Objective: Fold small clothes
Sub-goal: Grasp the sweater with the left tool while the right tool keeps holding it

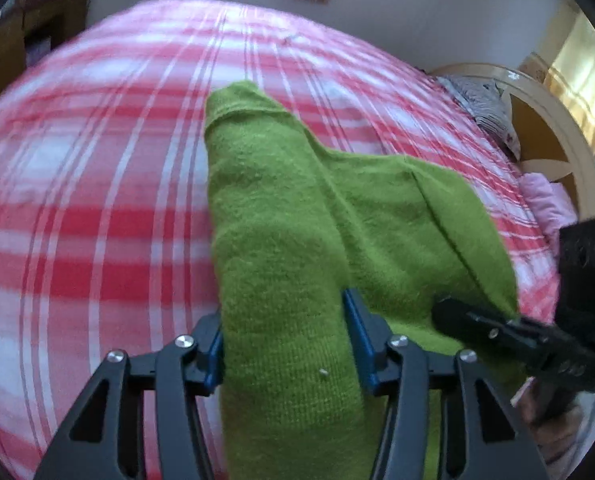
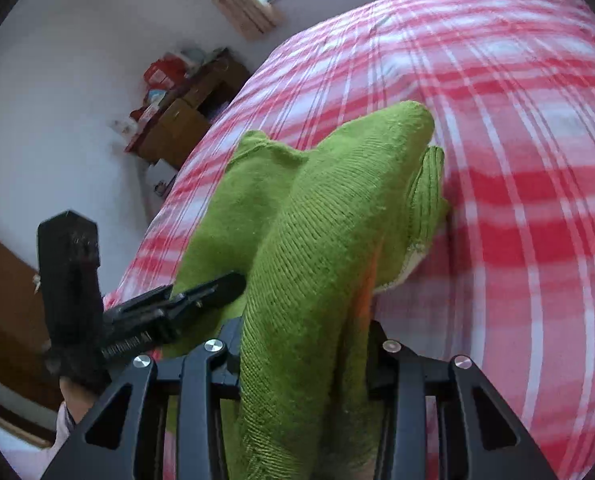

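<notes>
Green knit garment (image 1: 281,216), fuzzy and ribbed, held above the bed. Left gripper (image 1: 283,344) pinches a thick fold between blue pads (image 1: 357,336); right gripper (image 2: 305,344) clamps another bunch. Far end droops onto the red-and-white plaid bedspread (image 1: 97,184). Wooden cabinet (image 2: 185,120) against a pale wall.

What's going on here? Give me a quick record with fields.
Garment: green knit, bunched and draped over both grippers
Left gripper: shut on a fold of the knit
Right gripper: shut on another fold of the knit
Surface: bed with red and white plaid sheet
Fold: not yet flat or tidy
</notes>
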`<state>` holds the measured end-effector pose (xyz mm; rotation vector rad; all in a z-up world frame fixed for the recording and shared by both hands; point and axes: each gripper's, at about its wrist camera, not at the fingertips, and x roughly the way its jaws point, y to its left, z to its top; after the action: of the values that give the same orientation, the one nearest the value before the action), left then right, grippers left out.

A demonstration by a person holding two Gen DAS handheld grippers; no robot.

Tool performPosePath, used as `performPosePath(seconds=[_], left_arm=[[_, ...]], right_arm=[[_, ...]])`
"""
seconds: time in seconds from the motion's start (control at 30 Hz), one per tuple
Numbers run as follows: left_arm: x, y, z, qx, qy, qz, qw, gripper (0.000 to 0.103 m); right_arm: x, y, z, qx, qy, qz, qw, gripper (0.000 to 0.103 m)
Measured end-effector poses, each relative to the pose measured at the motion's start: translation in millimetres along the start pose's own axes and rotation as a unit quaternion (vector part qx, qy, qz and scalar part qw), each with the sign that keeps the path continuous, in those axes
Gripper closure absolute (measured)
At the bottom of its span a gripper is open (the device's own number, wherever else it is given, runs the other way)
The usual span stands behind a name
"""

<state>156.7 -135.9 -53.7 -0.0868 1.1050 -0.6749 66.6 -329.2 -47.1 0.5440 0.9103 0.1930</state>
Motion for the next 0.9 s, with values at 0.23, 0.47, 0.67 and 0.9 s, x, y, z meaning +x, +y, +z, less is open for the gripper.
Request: performPosePath(seconds=[0.23, 0.47, 0.67, 0.9], left_arm=[[-25.8, -5.5, -47.4, 0.011, 0.009, -0.017, 0.9997, 0.033], [-11.7, 6.8, -34.0, 0.013, -0.022, 0.01, 0.9996, 0.005], [-5.8, 3.9, -44.0, 0.034, -0.04, 0.023, 0.9983, 0.0], [-4.3, 1.6, -45.5, 0.038, -0.049, 0.036, 0.9974, 0.0]], right_arm=[[-30.0, 4.3, -71.0, 0.016, -0.002, 0.021, 1.0, 0.057], [-60.0, -15.3, -73.7, 0.06, -0.087, -0.005, 0.994, 0.036], [-38.8, -19.2, -71.5, 0.057, -0.066, -0.004, 0.996, 0.034], [-7.5, 11.1, -75.0, -0.014, -0.042, -0.022, 0.999, 0.033]])
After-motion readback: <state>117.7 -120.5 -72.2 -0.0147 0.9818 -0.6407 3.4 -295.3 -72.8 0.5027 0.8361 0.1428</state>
